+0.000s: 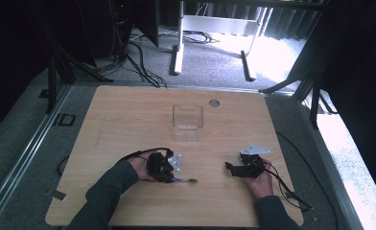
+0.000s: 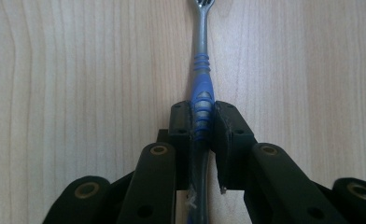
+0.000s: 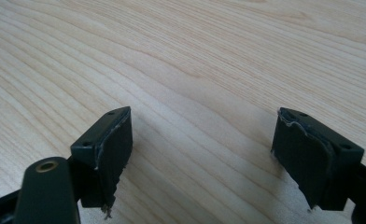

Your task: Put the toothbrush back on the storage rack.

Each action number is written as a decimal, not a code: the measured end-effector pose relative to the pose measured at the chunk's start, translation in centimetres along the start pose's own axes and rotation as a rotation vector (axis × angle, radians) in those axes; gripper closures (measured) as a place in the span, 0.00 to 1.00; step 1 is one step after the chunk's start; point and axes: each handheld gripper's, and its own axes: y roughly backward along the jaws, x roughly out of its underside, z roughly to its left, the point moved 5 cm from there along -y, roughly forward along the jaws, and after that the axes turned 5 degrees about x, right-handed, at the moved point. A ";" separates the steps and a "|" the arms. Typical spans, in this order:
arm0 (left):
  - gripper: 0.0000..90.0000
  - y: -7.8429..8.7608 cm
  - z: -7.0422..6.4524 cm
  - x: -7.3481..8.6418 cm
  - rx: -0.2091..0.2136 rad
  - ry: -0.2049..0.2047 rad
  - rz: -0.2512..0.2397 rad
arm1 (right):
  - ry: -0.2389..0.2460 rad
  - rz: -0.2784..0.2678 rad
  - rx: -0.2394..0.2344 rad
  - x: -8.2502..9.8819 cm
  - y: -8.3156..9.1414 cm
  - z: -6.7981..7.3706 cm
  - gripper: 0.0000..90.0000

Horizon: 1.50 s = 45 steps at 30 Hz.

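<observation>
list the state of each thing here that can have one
left gripper: shut on the toothbrush
right gripper: open, nothing between its jaws
toothbrush: flat on the table, handle clamped, head pointing away from the gripper
clear container: upright, looks empty

One toothbrush (image 2: 201, 88), one clear plastic box (image 1: 187, 120), two grippers: left gripper (image 2: 201, 126), right gripper (image 3: 202, 158), one table (image 1: 128, 120)
</observation>
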 end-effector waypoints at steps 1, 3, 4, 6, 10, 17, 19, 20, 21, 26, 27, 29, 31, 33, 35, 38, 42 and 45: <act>0.87 0.2 0.0 0.0 -0.003 0.003 -0.009 | -0.001 0.000 0.000 0.0 0.0 0.0 0.22; 0.87 0.4 0.2 -0.1 -0.017 0.014 -0.020 | -0.001 0.000 0.000 0.0 0.0 0.0 0.22; 0.87 0.5 0.2 -0.1 -0.023 0.024 -0.025 | -0.001 0.000 0.000 0.0 0.0 0.0 0.22; 0.87 0.8 0.3 -0.1 -0.031 0.035 -0.034 | -0.001 0.000 0.000 0.0 0.0 0.0 0.22; 0.87 1.1 0.5 -0.1 -0.047 0.055 -0.048 | -0.001 0.000 0.000 0.0 0.0 0.0 0.22; 0.87 1.8 0.8 -0.3 -0.071 0.079 -0.076 | 0.000 0.000 0.000 0.0 0.0 0.0 0.22; 0.88 2.0 0.8 -0.3 -0.081 0.087 -0.081 | 0.000 0.000 0.000 0.0 0.0 0.0 0.22; 0.88 2.0 0.9 -0.3 -0.083 0.091 -0.083 | 0.000 0.000 0.000 0.0 0.0 0.0 0.22; 0.88 2.1 0.9 -0.3 -0.088 0.093 -0.089 | -0.001 0.000 0.000 0.0 0.0 0.0 0.22; 0.88 2.5 0.9 -0.5 -0.111 0.110 -0.105 | -0.001 0.000 0.000 0.0 0.0 0.0 0.22; 0.88 2.6 1.0 -0.5 -0.116 0.112 -0.109 | -0.001 0.000 0.000 0.0 0.0 0.0 0.22; 0.88 2.8 1.0 -0.5 -0.124 0.120 -0.116 | -0.002 0.001 0.000 0.0 0.0 0.0 0.22; 0.88 3.1 1.1 -0.5 -0.137 0.127 -0.120 | 0.000 0.000 0.001 0.0 0.0 0.0 0.22; 0.88 3.2 1.2 -0.4 -0.147 0.131 -0.126 | 0.000 0.000 0.001 0.0 0.0 0.0 0.22; 0.88 3.4 1.3 -0.4 -0.155 0.141 -0.136 | -0.002 0.002 0.000 0.0 0.0 0.0 0.22; 0.88 3.7 1.4 -0.4 -0.168 0.155 -0.149 | -0.001 0.001 0.000 0.0 0.0 0.0 0.22; 0.88 4.0 1.6 -0.3 -0.189 0.168 -0.161 | -0.002 0.002 0.000 0.0 0.0 0.0 0.22; 0.88 4.2 1.7 -0.3 -0.201 0.175 -0.166 | 0.000 0.001 0.000 0.0 0.0 0.0 0.22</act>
